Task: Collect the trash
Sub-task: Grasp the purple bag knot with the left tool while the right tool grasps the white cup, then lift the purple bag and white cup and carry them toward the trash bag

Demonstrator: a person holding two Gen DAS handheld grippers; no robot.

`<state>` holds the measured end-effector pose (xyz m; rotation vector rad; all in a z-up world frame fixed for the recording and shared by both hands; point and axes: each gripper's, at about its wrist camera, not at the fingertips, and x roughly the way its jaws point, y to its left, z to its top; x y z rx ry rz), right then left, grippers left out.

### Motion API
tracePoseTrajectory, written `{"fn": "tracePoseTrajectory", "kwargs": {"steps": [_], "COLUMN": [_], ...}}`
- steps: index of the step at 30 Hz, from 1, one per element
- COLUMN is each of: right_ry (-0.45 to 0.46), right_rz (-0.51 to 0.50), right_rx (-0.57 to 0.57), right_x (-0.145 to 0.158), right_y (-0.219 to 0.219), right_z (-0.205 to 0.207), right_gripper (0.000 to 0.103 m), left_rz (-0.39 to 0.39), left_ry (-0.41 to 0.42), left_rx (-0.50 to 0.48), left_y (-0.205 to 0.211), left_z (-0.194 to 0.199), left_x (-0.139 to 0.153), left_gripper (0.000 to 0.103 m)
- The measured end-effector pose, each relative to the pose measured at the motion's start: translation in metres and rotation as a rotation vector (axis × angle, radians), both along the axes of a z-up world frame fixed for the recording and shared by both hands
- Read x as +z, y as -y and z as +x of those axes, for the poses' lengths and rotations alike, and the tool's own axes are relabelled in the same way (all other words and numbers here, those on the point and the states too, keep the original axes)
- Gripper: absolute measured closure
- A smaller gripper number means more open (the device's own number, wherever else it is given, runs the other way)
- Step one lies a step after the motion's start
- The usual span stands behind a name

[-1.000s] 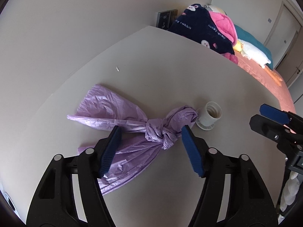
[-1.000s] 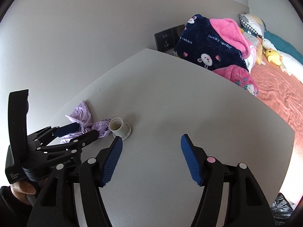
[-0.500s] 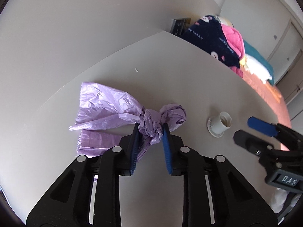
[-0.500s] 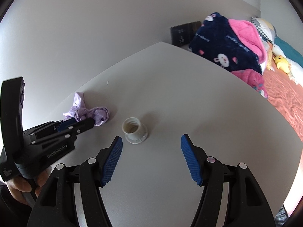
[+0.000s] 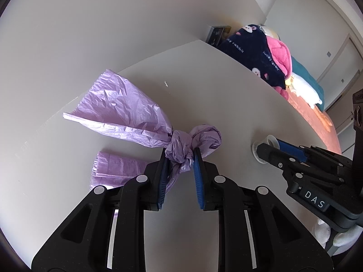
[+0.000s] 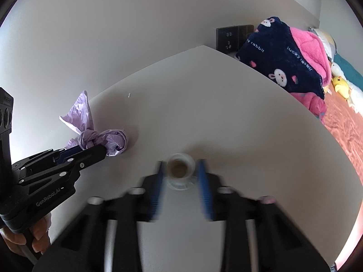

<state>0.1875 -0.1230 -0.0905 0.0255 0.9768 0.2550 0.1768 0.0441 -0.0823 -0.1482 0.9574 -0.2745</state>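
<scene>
A crumpled purple plastic bag lies on the grey table, tied in a knot. My left gripper is shut on that knot, blue pads pressing it from both sides; the right wrist view shows this at the left. A small white cup stands upright on the table. My right gripper straddles it, blurred, its jaws closing with the cup between them and a thin gap on each side. The cup peeks out behind the right gripper in the left wrist view.
A navy rabbit-print blanket and pink fleece are piled past the table's far edge, beside a bed with an orange cover. A dark socket panel sits on the wall. A hand holds the left gripper.
The left gripper closed on the bag's knot and lifted part of the bag. The right gripper moved up to the cup and its fingers have come in around it.
</scene>
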Motion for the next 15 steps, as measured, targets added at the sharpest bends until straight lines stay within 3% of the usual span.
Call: {"fn": "tracePoseTrajectory", "kwargs": {"steps": [15], "right_ry": [-0.013], "right_rz": [0.054], "right_rx": [-0.027], "right_x": [0.016], "right_y": [0.030], "right_z": [-0.031], "right_gripper": [0.078], "left_rz": [-0.072], "left_ry": [0.010], "left_rx": [0.033], "left_y": [-0.003], "left_z": [-0.011], "left_x": [0.004], "left_gripper": [0.084]}}
